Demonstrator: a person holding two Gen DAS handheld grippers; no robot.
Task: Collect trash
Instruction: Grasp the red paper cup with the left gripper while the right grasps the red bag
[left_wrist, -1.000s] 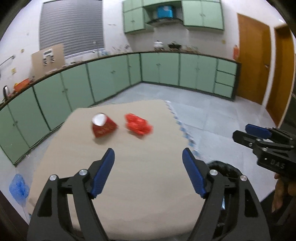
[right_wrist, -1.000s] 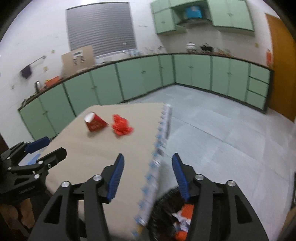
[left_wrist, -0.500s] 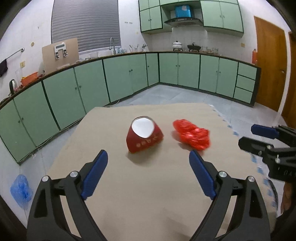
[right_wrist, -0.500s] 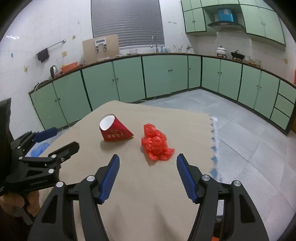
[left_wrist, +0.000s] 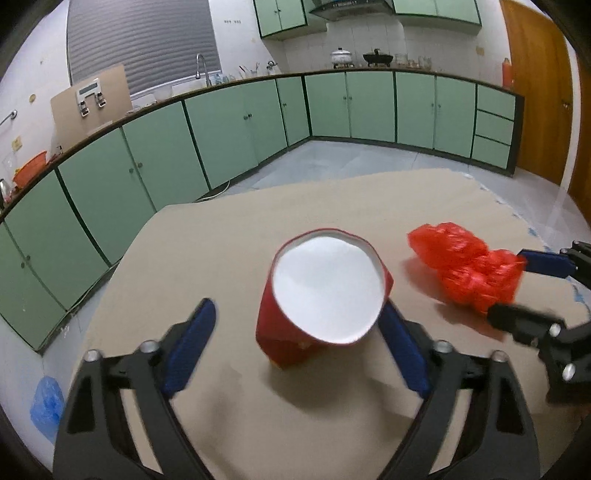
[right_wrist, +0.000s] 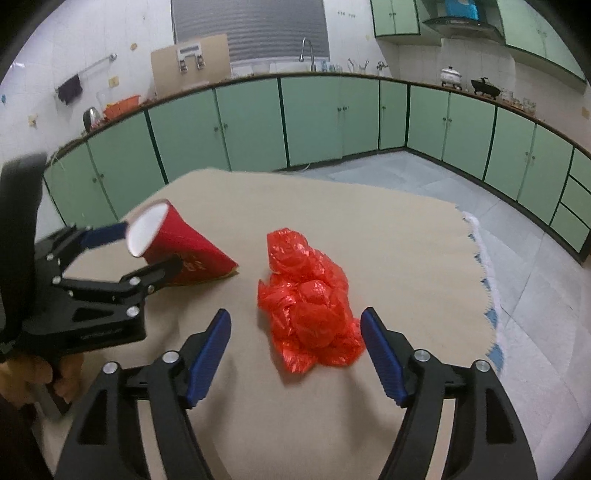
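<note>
A crushed red paper cup (left_wrist: 317, 295) lies on its side on the beige table cover (left_wrist: 229, 240), its white mouth facing me. My left gripper (left_wrist: 295, 332) is open with its blue fingers on either side of the cup, apart from it. The cup also shows in the right wrist view (right_wrist: 184, 247), with the left gripper (right_wrist: 136, 251) around it. A crumpled red plastic bag (right_wrist: 310, 295) lies right of the cup. My right gripper (right_wrist: 295, 339) is open, its fingers flanking the bag's near end. The bag (left_wrist: 469, 266) and right gripper (left_wrist: 517, 284) show in the left wrist view.
The table cover ends at a fringed right edge (right_wrist: 484, 273) above grey floor tiles (right_wrist: 535, 280). Green cabinets (left_wrist: 229, 129) line the walls. A blue bag (left_wrist: 46, 404) lies on the floor at the left.
Both grippers have moved forward over the table. The left one now straddles the cup and the right one straddles the red bag. Both stayed open.
</note>
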